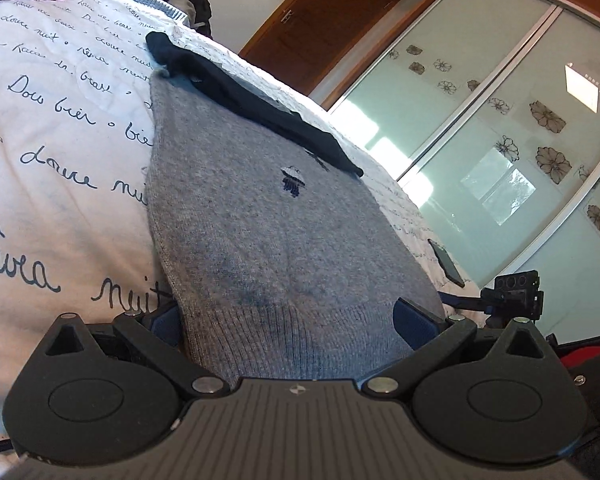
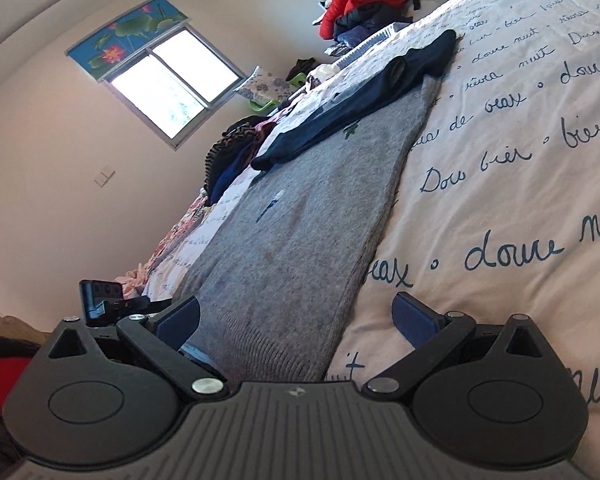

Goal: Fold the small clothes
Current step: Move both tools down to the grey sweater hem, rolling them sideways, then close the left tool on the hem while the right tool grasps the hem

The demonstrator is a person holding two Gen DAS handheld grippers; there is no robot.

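Observation:
A small grey knit sweater (image 1: 260,220) with dark navy sleeves (image 1: 252,100) folded across its far end lies flat on the white bedspread (image 1: 60,160). My left gripper (image 1: 292,320) is open, its blue pads either side of the ribbed hem. In the right wrist view the same sweater (image 2: 300,240) stretches away. My right gripper (image 2: 296,320) is open at the hem's right corner, its left pad over the knit and its right pad over the bedspread (image 2: 500,200).
A heap of unfolded clothes (image 2: 364,4) lies at the bed's far end, and more clothes (image 2: 236,152) along its left side. A dark phone (image 1: 446,262) lies near the bed edge. Glass wardrobe doors (image 1: 500,120) stand beyond the bed.

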